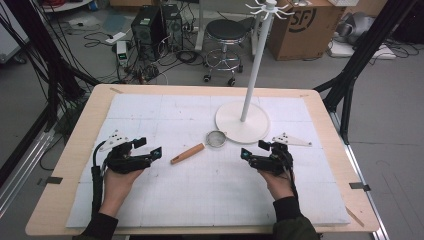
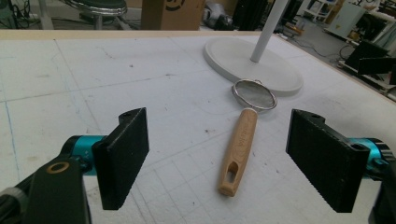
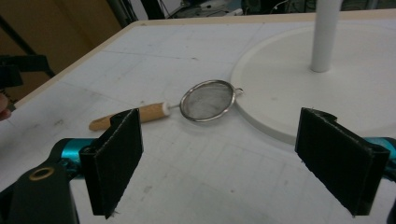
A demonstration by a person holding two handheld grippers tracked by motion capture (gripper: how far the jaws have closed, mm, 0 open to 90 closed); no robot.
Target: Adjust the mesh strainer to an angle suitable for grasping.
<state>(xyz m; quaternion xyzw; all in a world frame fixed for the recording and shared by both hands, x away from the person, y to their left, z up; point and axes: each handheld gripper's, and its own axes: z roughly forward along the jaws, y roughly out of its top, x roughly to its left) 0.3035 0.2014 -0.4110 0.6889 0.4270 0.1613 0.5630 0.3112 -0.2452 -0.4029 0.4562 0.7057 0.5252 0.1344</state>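
Note:
A small mesh strainer [image 1: 216,138] with a wooden handle [image 1: 187,153] lies flat on the white mat, its rim leaning on the round base [image 1: 242,122] of a white stand. My left gripper [image 1: 148,147] hovers left of the handle's end, open and empty; in the left gripper view the strainer [image 2: 254,94] and its handle [image 2: 238,151] lie ahead between the jaws, with my left gripper [image 2: 229,161] clear of them. My right gripper [image 1: 254,150] is open and empty to the right of the strainer; in the right gripper view the mesh bowl [image 3: 207,100] lies beyond my right gripper [image 3: 229,161].
The white stand's pole [image 1: 256,60] rises from its base at the back centre of the mat [image 1: 210,190]. The wooden table edge [image 1: 75,150] frames the mat. A stool [image 1: 226,37], a cardboard box [image 1: 305,25] and cables stand on the floor behind.

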